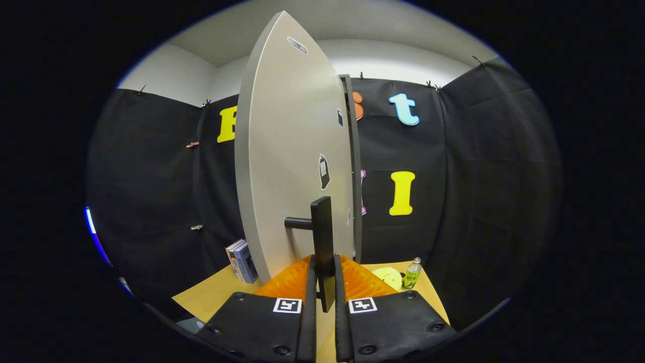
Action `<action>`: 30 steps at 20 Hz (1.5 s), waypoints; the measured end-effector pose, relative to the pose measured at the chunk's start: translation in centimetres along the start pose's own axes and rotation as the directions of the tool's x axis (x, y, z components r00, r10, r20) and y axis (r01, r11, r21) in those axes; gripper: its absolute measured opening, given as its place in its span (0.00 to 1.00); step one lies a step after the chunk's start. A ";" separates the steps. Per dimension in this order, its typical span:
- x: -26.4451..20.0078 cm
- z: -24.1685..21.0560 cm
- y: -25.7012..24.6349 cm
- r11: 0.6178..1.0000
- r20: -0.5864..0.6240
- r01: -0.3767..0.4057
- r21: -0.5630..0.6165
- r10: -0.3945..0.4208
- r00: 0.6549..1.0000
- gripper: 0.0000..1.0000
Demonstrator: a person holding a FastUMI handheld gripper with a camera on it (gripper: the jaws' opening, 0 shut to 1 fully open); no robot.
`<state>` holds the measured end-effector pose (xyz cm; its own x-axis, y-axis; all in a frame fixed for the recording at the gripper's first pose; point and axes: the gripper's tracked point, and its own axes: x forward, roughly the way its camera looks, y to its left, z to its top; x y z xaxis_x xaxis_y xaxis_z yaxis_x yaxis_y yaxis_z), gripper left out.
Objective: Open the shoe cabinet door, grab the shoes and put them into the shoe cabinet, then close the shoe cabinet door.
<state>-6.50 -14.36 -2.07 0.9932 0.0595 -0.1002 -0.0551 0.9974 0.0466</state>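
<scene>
Black cloth walls enclose a wooden table (211, 297). On it, the shoe cabinet door (292, 166) is seen edge-on, and its black handle (322, 237) is clamped between the fingers of the tool (322, 287). The door's hinge arc is to be followed, with grip pressure held steady and no twisting.

This is a recording booth set up in a plain room, not a real home. Black cloth (151, 176) is clipped up as walls below a white wall (171, 70) and ceiling. A wooden table (211, 297) carries the household props: books (242, 260), a bottle (411, 274).
</scene>
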 end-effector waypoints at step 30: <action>-6.4 1.0 0.6 0.999 0.071 -0.025 -0.038 0.028 0.997 0.14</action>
<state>-12.78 -14.20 -0.39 0.9960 0.0845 -0.0283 -0.0842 0.9964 0.0118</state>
